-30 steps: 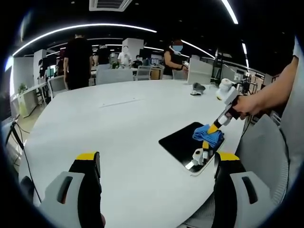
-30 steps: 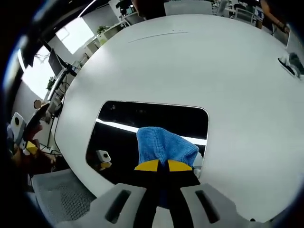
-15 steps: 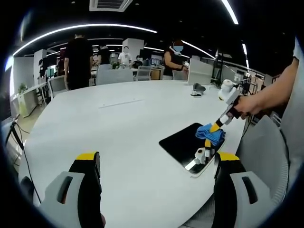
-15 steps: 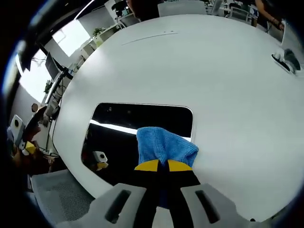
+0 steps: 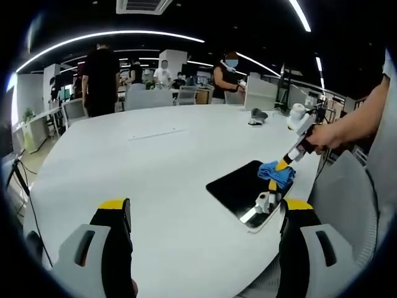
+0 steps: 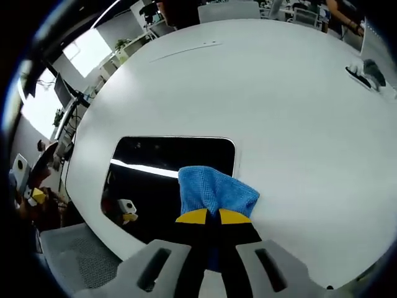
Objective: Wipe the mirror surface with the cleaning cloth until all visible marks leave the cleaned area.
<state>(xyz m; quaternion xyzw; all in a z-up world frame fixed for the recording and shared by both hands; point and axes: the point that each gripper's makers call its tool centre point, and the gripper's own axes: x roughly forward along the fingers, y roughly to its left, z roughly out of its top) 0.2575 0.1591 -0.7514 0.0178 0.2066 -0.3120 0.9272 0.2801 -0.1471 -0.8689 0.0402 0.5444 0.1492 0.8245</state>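
Observation:
A dark rectangular mirror [image 5: 239, 187] [image 6: 167, 174] lies flat on the white table near its edge. My right gripper [image 6: 214, 215] [image 5: 280, 166] is shut on a blue cleaning cloth [image 6: 214, 189] [image 5: 276, 173], which rests on the mirror's corner and partly on the table beside it. In the left gripper view a person's hand holds that gripper from the right. My left gripper [image 5: 201, 214] hovers open over the table, away from the mirror, with nothing between its jaws. The mirror reflects a ceiling light and part of the right gripper.
The big round white table [image 5: 155, 161] stretches away from the mirror. A small dark object [image 5: 258, 115] and a white roll [image 5: 296, 113] sit at its far side. Several people and office chairs [image 5: 149, 98] stand beyond it. A grey mesh chair [image 5: 344, 192] is close by the mirror.
The right gripper has slid the cloth across the mirror toward its far corner, so the cloth now hangs partly off the glass. The left gripper has stayed still.

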